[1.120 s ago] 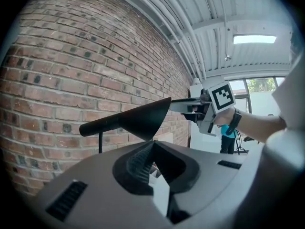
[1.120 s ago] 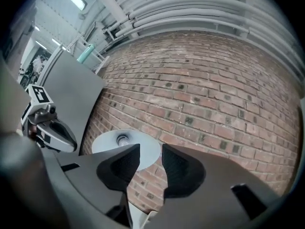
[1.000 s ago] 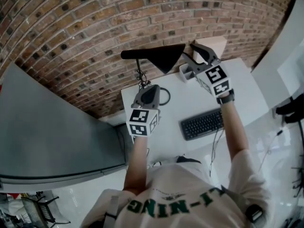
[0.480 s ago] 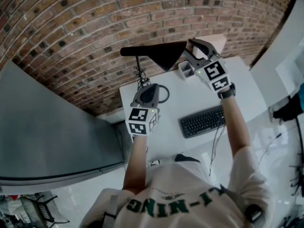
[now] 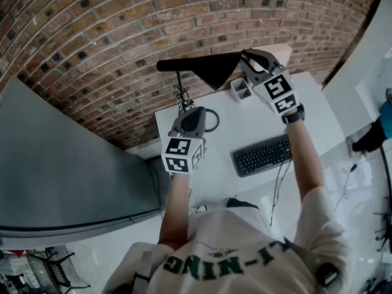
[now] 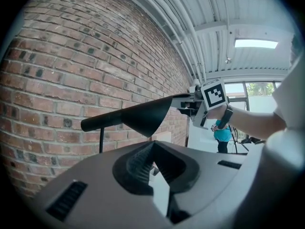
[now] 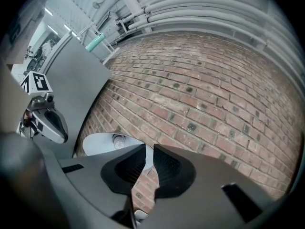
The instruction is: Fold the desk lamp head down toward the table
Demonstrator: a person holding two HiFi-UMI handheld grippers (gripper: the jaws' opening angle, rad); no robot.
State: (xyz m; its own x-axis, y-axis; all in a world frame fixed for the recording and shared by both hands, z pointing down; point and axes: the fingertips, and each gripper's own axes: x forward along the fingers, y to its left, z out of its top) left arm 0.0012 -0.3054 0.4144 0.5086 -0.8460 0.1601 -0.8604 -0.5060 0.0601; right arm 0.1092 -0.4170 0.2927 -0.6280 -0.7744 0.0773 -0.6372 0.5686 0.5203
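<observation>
The lamp head (image 5: 205, 69) stands high above the white surface (image 5: 245, 124), its black shade roughly level on a thin stem (image 5: 178, 84) close to the brick wall (image 5: 122, 35). The right gripper (image 5: 247, 57) is up at the shade's near edge, and its tongs are clamped on the rim. From that side I can see the white inside of the shade and the bulb (image 7: 116, 138) just past the pads. The left gripper (image 5: 187, 114) is held low by the foot of the stem, with its tongs together and nothing between them that I can make out. Whether it presses on the base, I cannot tell.

To my eye the grip is made and the fold itself is not yet begun. The next move looks like a steady pull downward on the rim, so that the head swings toward the surface. The lamp's foot needs steadying so it doesn't tip or slide. A small white cup (image 5: 241, 89) and a keyboard (image 5: 261, 157) lie near the way down, so the arc wants care.
</observation>
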